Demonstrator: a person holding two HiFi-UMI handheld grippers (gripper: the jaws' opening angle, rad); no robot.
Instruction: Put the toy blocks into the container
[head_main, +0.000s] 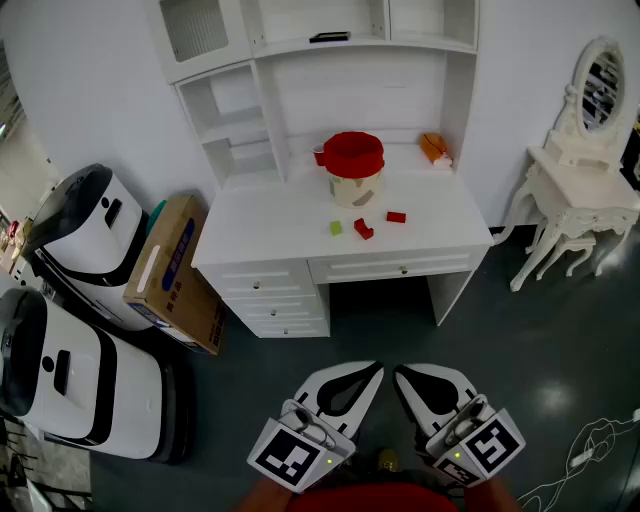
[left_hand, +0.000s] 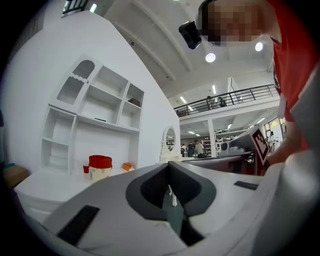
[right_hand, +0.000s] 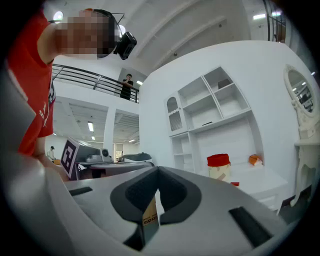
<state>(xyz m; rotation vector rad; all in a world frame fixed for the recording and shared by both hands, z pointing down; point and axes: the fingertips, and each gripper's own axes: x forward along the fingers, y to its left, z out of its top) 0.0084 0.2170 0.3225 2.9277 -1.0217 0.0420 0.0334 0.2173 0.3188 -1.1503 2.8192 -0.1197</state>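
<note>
A beige container with a red lid (head_main: 353, 170) stands at the back of the white desk (head_main: 270, 225). In front of it lie a green block (head_main: 336, 228), a red block (head_main: 363, 229) and another red block (head_main: 396, 217). Both grippers are low and near me, well short of the desk and above the dark floor. My left gripper (head_main: 364, 374) and right gripper (head_main: 404, 376) are shut and hold nothing. The left gripper view has the container (left_hand: 100, 167) far off beyond its shut jaws. The container (right_hand: 219, 166) and a red block (right_hand: 234, 184) also appear in the right gripper view.
An orange object (head_main: 434, 148) lies at the desk's back right and a small red thing (head_main: 319, 157) sits left of the container. A cardboard box (head_main: 175, 270) and two white machines (head_main: 85, 235) stand left of the desk. A white vanity table (head_main: 580, 190) stands at the right, with a cable (head_main: 590, 450) on the floor.
</note>
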